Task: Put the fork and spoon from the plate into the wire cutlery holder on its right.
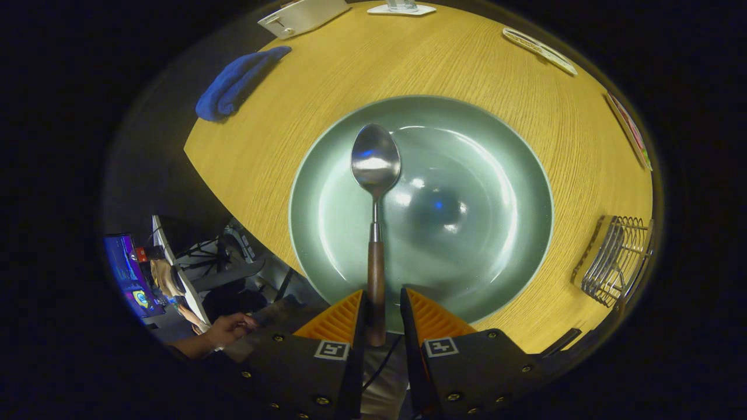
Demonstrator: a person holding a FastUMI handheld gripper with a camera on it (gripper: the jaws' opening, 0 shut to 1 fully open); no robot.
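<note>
The spoon (pixel 375 192) lies over the plate (pixel 496 256) on the table (pixel 350 76), handle between the gripper (pixel 382 312) fingers; the wire cutlery holder (pixel 615 259) stands right of the plate.

No readable text, brand or number is seen. Only square coded markers are carried by the gripper (pixel 382 303), one on each finger.

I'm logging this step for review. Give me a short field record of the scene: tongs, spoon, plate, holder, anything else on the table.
tongs: the wooden handle sits in the gap; a slit shows beside one finger, so the grip cannot be confirmed
spoon: bowl over the plate, handle pointing back to the tongs
plate: green, on the wooden table, no fork seen on it
wire cutlery holder: right of the plate, contents unclear
blue cloth: far left of the table
</note>
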